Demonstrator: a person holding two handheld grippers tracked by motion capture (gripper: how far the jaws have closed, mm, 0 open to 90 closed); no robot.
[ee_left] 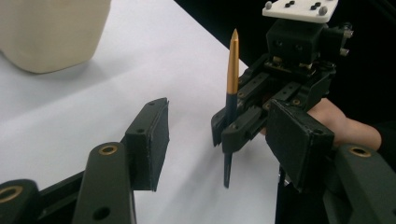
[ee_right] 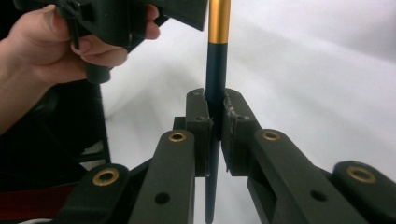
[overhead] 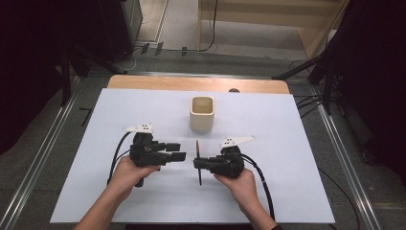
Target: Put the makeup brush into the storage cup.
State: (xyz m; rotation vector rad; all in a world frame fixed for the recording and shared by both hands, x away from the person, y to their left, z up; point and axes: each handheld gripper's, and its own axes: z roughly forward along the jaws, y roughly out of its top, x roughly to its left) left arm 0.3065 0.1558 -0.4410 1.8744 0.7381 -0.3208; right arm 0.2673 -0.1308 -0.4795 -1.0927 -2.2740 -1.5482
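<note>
A: Where's the pen point(ee_left: 232, 74) rn?

B: Clamped in the right gripper point(ee_right: 215, 126), jaws clenched on the dark barrel approx mid-length. Gold end points toward the cup point(overhead: 202, 113) in the high view, dark end toward the person. It's off the white table cover point(overhead: 287, 191), not resting on it afaict.

A: And the left gripper point(ee_left: 219, 140)?

B: Released, jaws standing apart w/ nothing between them, just beside the pen but not touching.

A: So which step?

B: Looks like a hand-over just done, right side now has sole hold. Next prob: carry the pen over the beige cup, tip it upright, lower it inside, then let go. Needs the left gripper to stay clear, and the pen lined up w/ the cup mouth, else it'll catch the rim.
</note>
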